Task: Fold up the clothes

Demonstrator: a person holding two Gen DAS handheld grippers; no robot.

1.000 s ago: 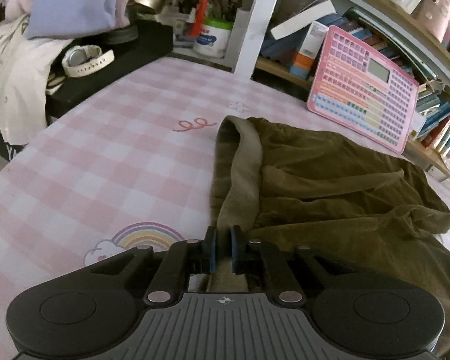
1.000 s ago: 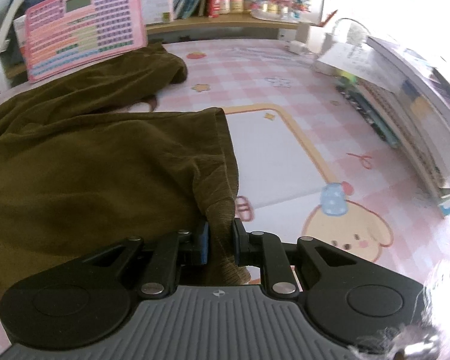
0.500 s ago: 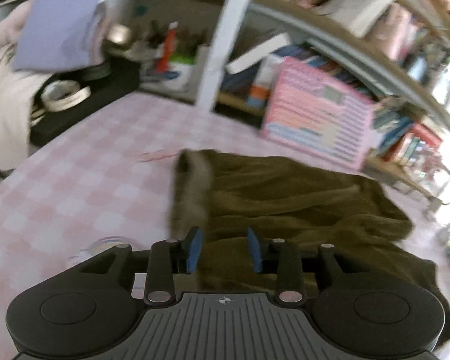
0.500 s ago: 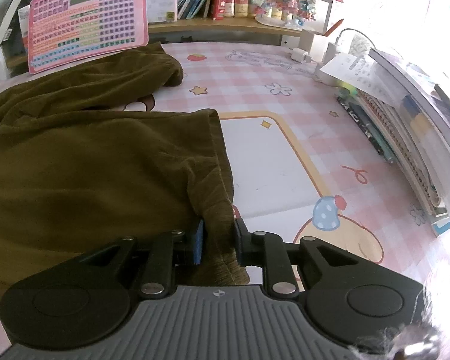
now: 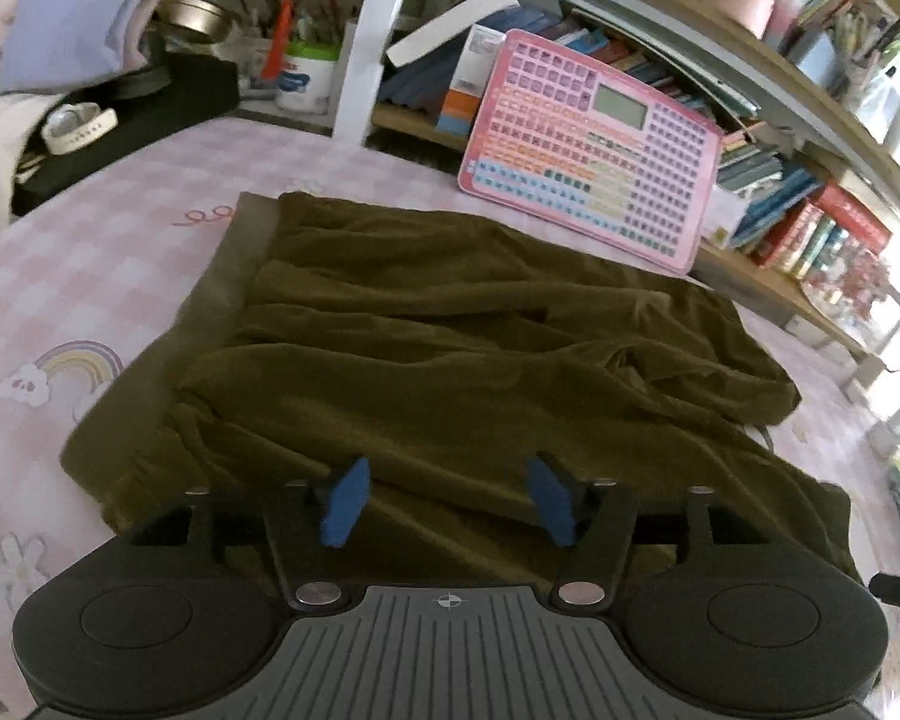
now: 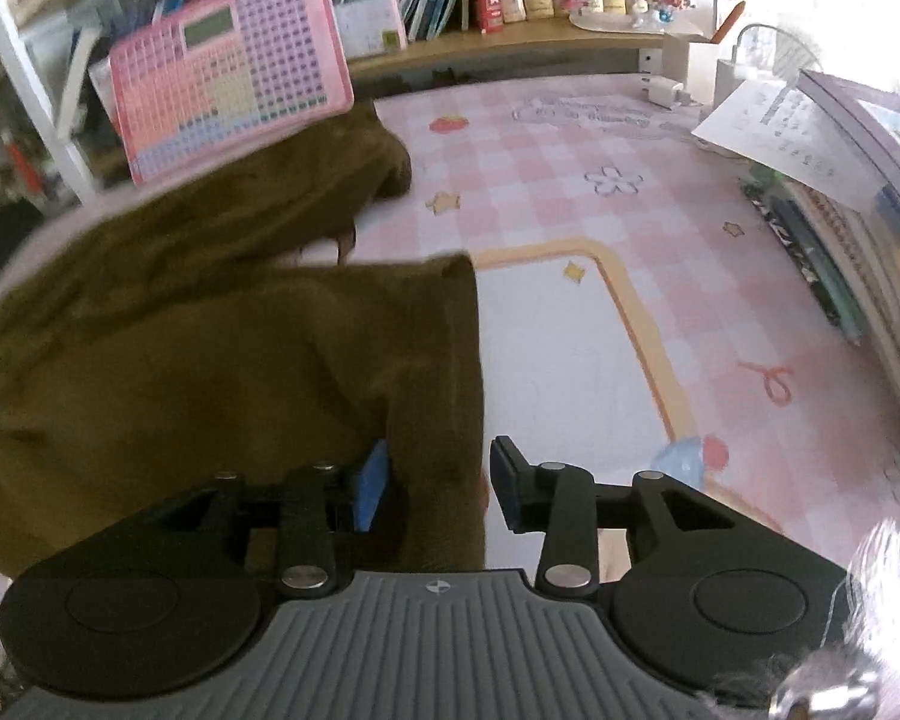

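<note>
Olive garment (image 5: 450,360) spread flat on the pink checked cloth (image 5: 78,276), waistband at left, a pink keyboard toy (image 5: 594,156) propped against the shelf at its far side. Left gripper (image 5: 447,501): jaws opening, well apart above the near folds, pinching nothing. Right gripper (image 6: 438,483): jaws opening, the garment's right hem (image 6: 462,360) lying loose between the pads, unpressed.
</note>
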